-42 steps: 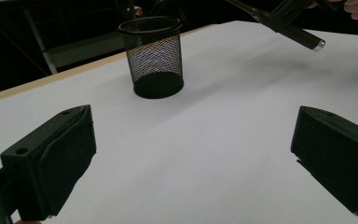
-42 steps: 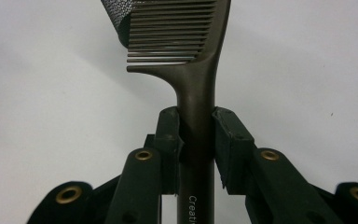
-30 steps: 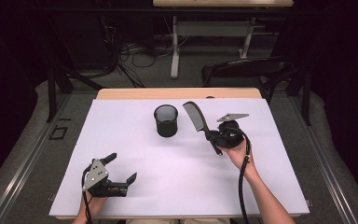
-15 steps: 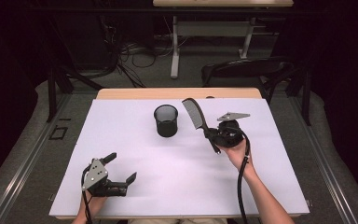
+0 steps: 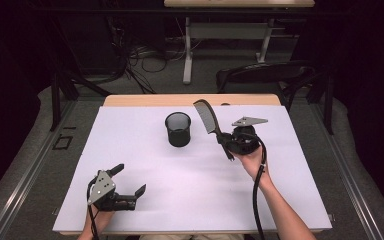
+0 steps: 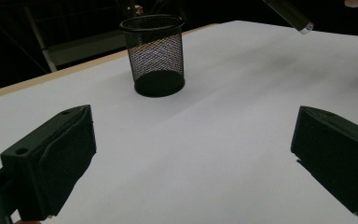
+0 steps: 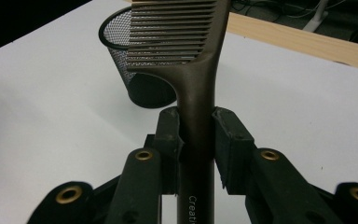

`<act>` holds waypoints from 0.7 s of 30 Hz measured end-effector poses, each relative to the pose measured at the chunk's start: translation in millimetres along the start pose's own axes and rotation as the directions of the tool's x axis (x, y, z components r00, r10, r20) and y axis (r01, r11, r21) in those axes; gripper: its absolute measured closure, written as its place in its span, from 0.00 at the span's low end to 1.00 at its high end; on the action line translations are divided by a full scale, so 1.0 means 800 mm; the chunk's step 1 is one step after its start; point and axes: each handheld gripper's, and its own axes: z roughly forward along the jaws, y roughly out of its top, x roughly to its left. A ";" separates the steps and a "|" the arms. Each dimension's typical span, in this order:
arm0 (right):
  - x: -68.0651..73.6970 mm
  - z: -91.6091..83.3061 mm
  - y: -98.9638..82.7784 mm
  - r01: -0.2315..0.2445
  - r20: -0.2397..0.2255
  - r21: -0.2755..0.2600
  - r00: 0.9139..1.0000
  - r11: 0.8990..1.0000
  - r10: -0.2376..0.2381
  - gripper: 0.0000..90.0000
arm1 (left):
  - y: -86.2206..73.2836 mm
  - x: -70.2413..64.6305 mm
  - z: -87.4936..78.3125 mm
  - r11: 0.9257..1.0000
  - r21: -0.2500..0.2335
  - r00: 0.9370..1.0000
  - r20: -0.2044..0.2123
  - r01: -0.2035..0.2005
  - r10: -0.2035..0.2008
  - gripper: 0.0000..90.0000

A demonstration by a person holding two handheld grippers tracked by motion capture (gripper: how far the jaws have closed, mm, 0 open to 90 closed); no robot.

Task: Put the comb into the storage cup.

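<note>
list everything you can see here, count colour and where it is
comb: one, dark brown, handle clamped in the right claw, teeth end raised toward the cup
mesh cup: one, black, upright on the white sheet, centre rear, apart from the comb
white sheet: one, white, covering most of the table top
table: one, light wood, its edge bare along the far side
chair: one, black, on the floor behind the table at right
cables: several, dark, on the floor behind the table
right claw: one, black, shut on the comb handle, in the person's right hand
left claw: one, black, jaws wide open, low over the near left of the sheet
</note>
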 end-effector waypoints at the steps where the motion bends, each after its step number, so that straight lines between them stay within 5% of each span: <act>1: 0.001 0.000 0.002 0.004 0.001 -0.003 1.000 1.000 -0.004 0.81 | 0.000 0.000 0.001 1.000 0.001 1.000 0.003 -0.006 0.006 0.00; 21: 0.011 0.018 0.029 0.014 -0.009 -0.065 1.000 0.998 -0.015 0.81 | 0.000 -0.001 -0.001 1.000 0.004 1.000 -0.001 -0.018 0.018 0.00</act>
